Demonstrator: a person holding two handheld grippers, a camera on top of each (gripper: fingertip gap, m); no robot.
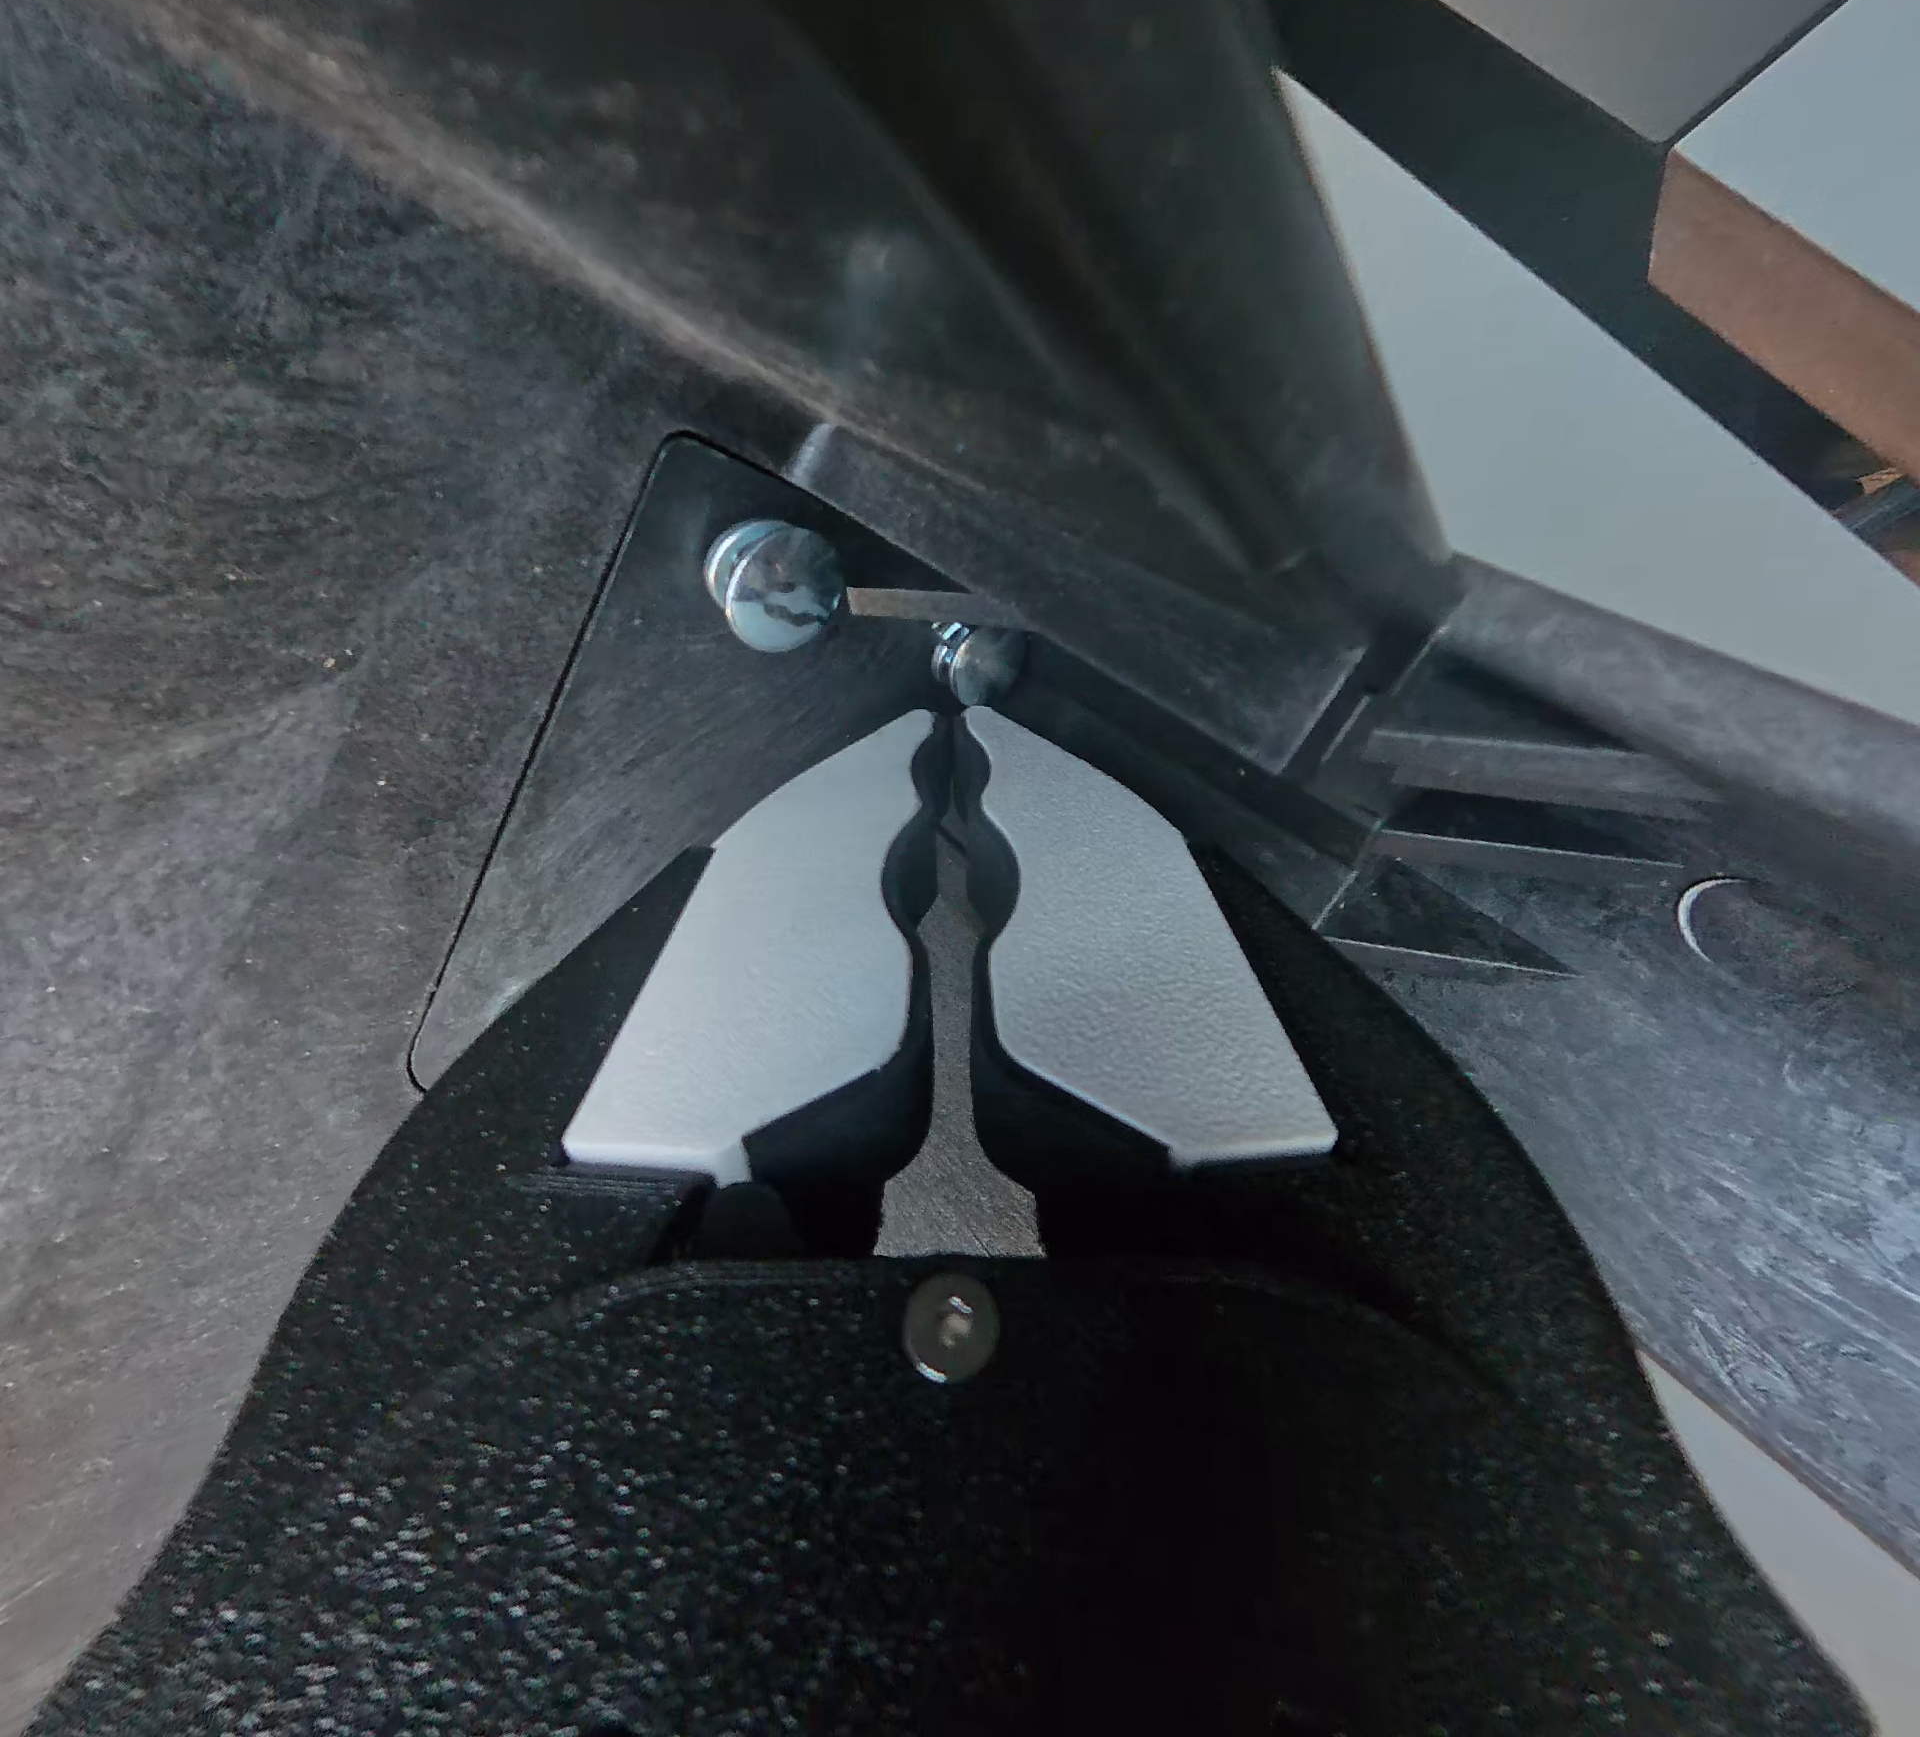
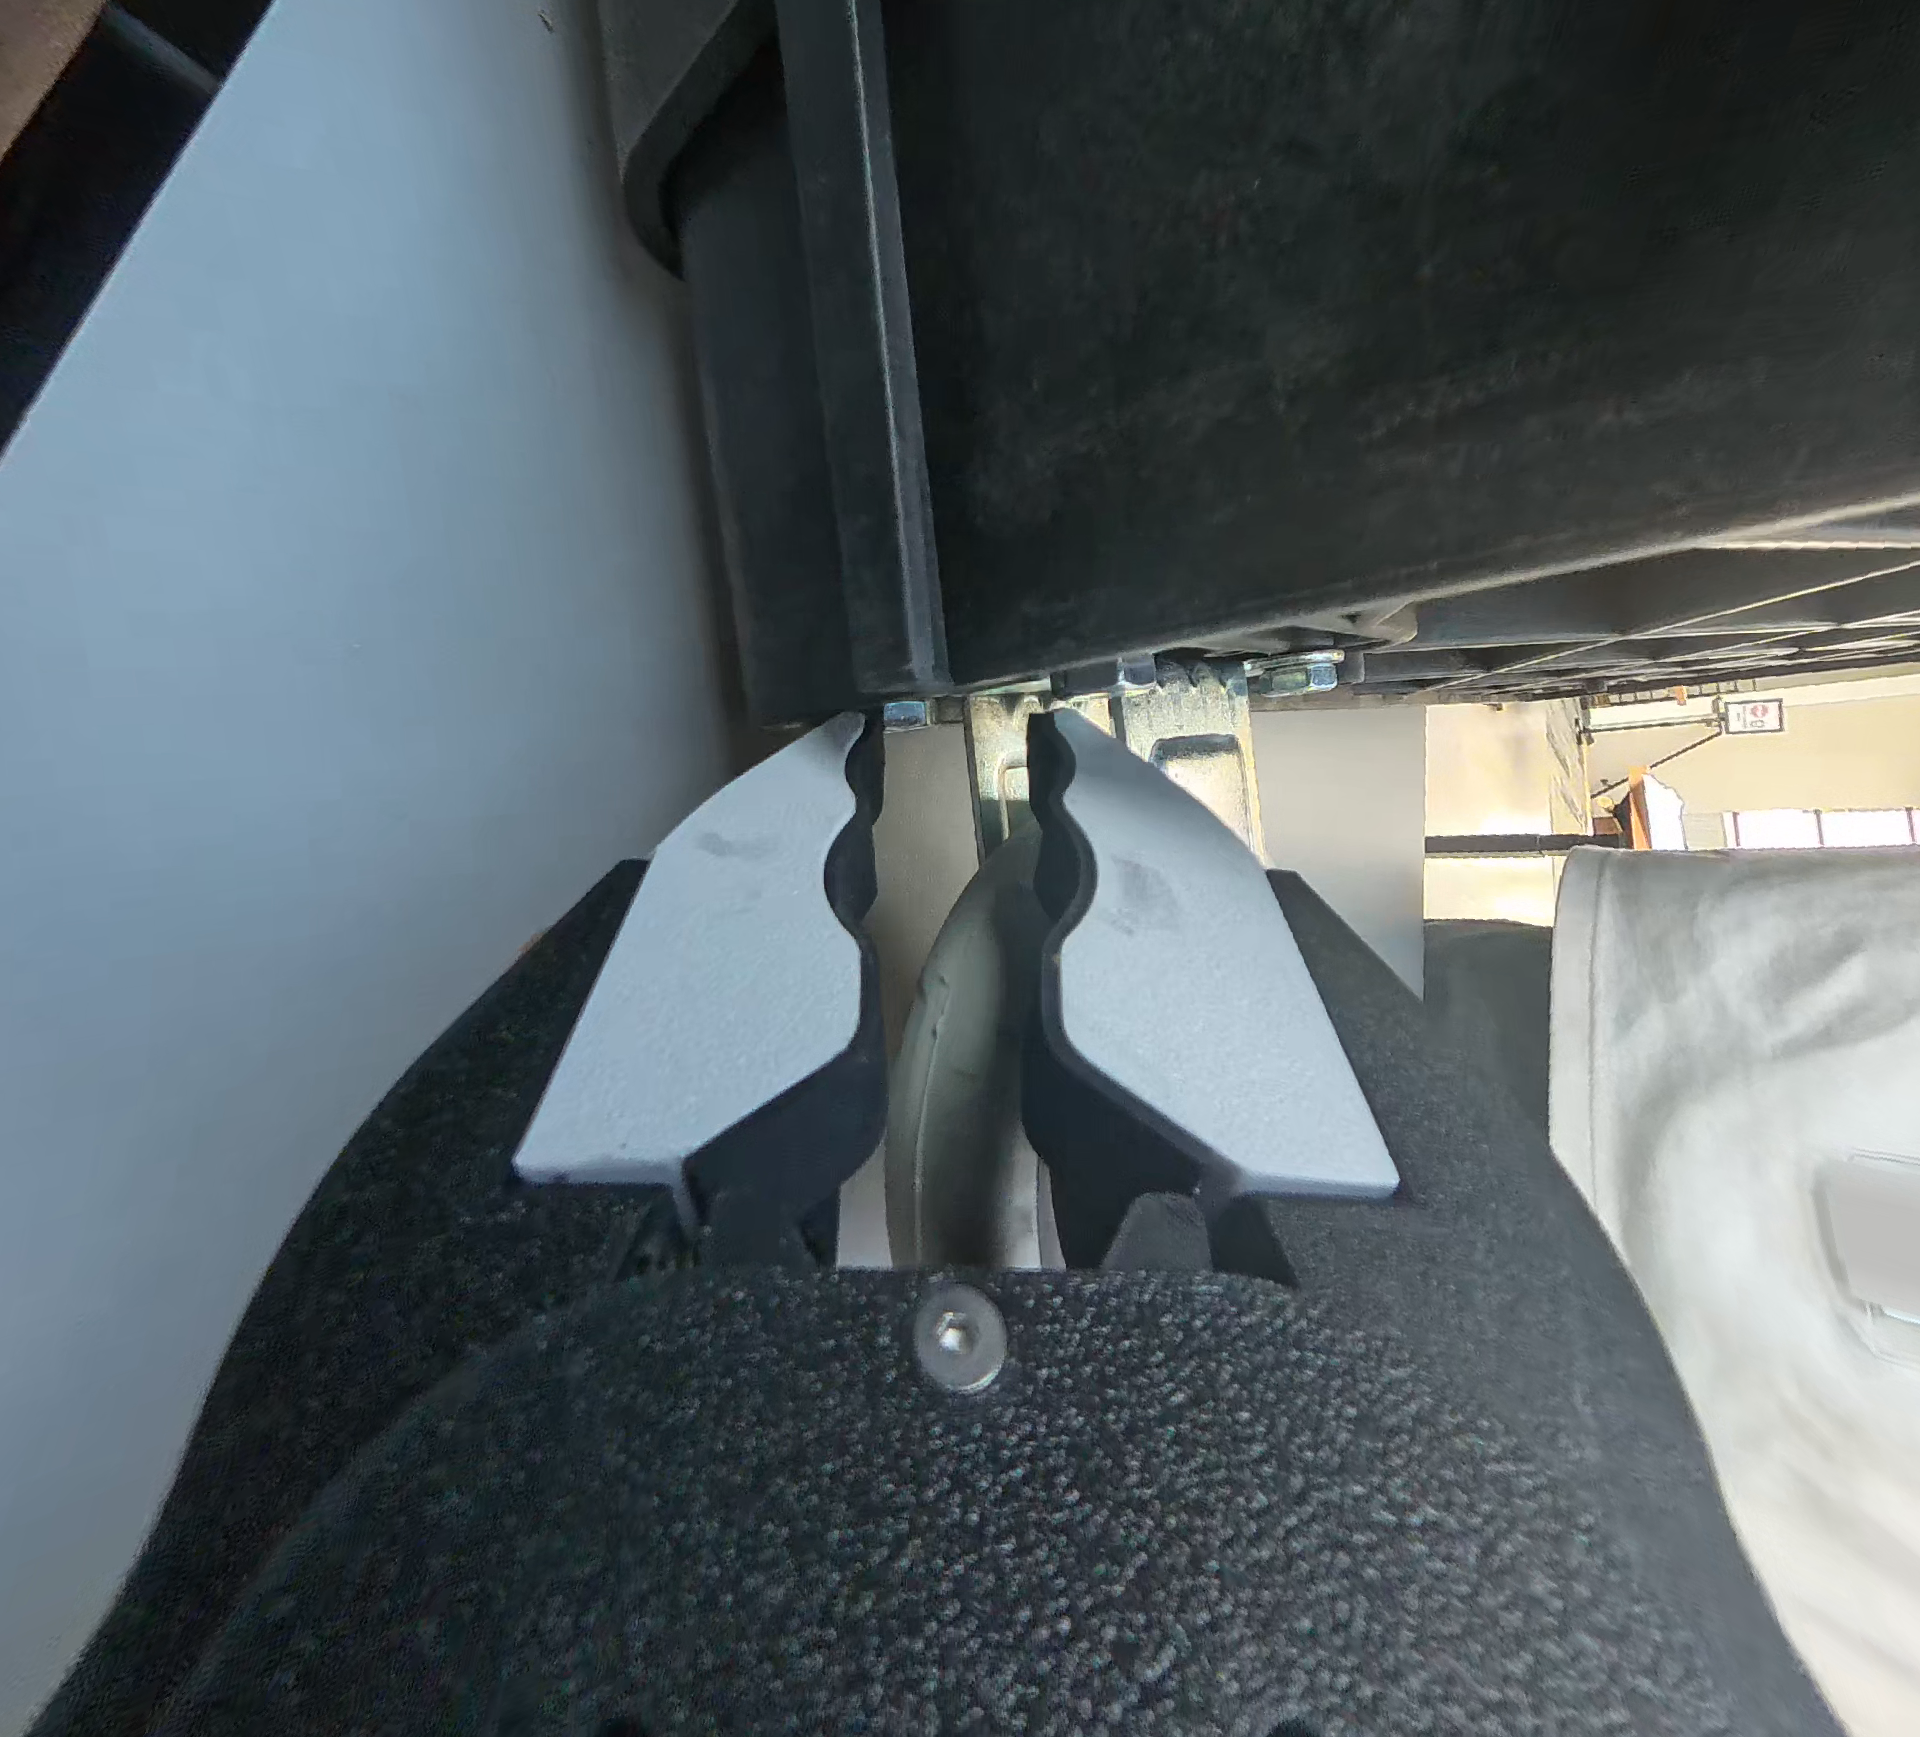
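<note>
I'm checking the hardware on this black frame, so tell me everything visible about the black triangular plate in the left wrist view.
The black triangular plate is flat, looks like dark brushed or scuffed metal, and has rounded corners. It lies flush against a grey speckled surface and meets a black frame bar along its upper edge. Two shiny round-headed silver bolts stand out of it near that edge. The left gripper, its fingers closed together, covers the plate's lower part, tips just below the smaller bolt.

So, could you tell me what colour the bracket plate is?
Black bracket plate, clearest in the left wrist view.
</note>
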